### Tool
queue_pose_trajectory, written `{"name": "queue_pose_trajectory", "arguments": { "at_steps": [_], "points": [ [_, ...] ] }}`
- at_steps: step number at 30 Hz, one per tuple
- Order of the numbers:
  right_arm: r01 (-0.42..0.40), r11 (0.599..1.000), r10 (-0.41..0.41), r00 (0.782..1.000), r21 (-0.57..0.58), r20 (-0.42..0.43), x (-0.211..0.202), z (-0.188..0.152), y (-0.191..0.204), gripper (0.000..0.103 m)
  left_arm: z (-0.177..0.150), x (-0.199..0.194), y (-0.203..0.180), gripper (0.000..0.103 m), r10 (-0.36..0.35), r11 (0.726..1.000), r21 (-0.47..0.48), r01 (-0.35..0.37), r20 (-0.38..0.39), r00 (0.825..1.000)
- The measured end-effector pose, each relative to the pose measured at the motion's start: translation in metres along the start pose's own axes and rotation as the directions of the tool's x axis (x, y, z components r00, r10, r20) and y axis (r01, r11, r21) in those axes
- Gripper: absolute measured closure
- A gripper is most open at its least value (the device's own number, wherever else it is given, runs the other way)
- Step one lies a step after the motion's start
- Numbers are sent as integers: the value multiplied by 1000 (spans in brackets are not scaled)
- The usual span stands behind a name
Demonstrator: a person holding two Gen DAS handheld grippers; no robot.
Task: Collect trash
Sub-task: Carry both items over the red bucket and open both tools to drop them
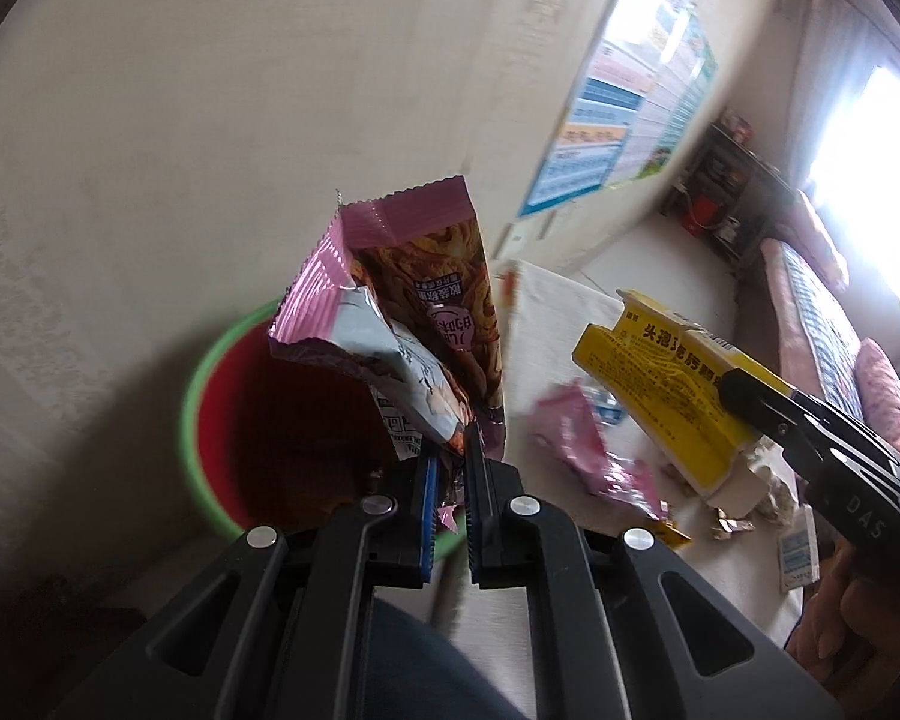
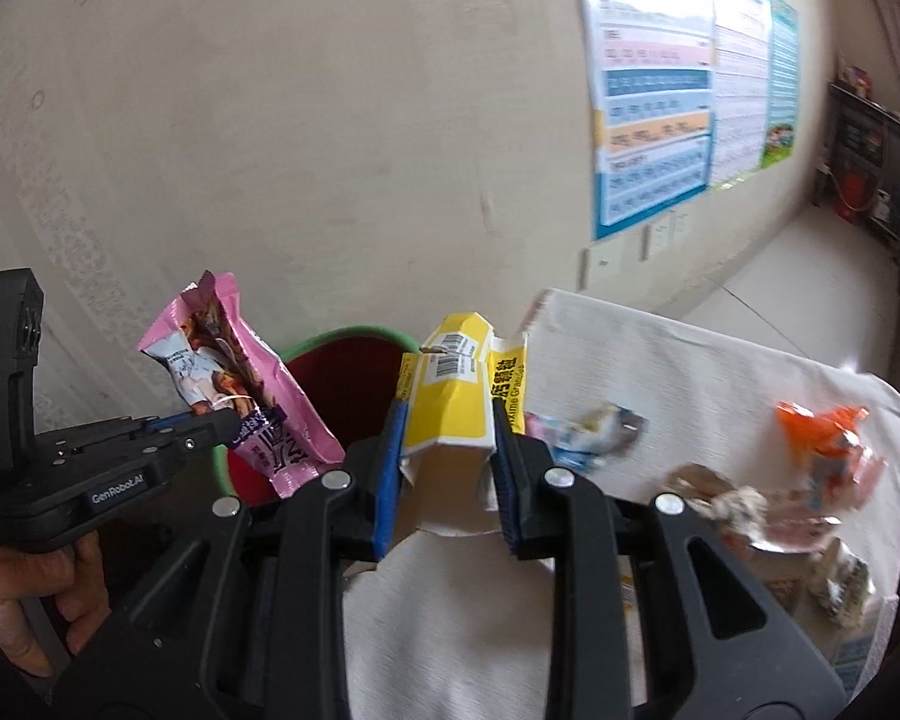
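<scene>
My left gripper (image 1: 450, 450) is shut on a pink snack wrapper (image 1: 426, 300), which stands up from the jaws over a red bin with a green rim (image 1: 193, 396). In the right wrist view the same wrapper (image 2: 240, 384) and left gripper (image 2: 210, 417) hang at the bin's (image 2: 354, 360) left side. My right gripper (image 2: 447, 420) is shut on a yellow and white carton (image 2: 450, 396), just right of the bin. In the left wrist view that carton (image 1: 660, 384) is at the right, in the right gripper (image 1: 744, 396).
A table under a white cloth (image 2: 690, 372) carries several loose wrappers, among them an orange one (image 2: 822, 438) and a pink one (image 1: 576, 438). A pale wall with posters (image 2: 654, 120) is behind. A hand (image 2: 36, 594) holds the left gripper's handle.
</scene>
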State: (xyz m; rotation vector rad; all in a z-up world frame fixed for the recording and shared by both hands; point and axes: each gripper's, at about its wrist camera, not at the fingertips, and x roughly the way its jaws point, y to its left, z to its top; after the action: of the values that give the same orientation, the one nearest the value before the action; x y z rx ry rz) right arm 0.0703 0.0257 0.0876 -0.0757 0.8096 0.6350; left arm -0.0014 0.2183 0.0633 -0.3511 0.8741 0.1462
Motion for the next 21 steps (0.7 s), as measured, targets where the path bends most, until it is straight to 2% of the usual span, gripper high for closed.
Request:
{"name": "queue_pose_trajectory", "arguments": {
  "at_steps": [10, 19, 20, 21],
  "points": [
    [-83, 995, 81, 996, -55, -44, 47, 17, 56, 77, 5, -2, 53, 98, 56, 997, -55, -56, -14, 998],
    [-105, 992, 100, 991, -62, -90, 77, 18, 67, 75, 8, 9, 67, 95, 57, 996, -72, -59, -31, 998],
    [-115, 992, 108, 989, -61, -99, 80, 17, 68, 70, 9, 10, 67, 94, 55, 995, -76, -58, -33, 998],
    [-123, 991, 116, 987, -58, -110, 83, 16, 68, 63, 9, 11, 68, 80, 59, 995, -80, -61, -35, 998]
  ]
}}
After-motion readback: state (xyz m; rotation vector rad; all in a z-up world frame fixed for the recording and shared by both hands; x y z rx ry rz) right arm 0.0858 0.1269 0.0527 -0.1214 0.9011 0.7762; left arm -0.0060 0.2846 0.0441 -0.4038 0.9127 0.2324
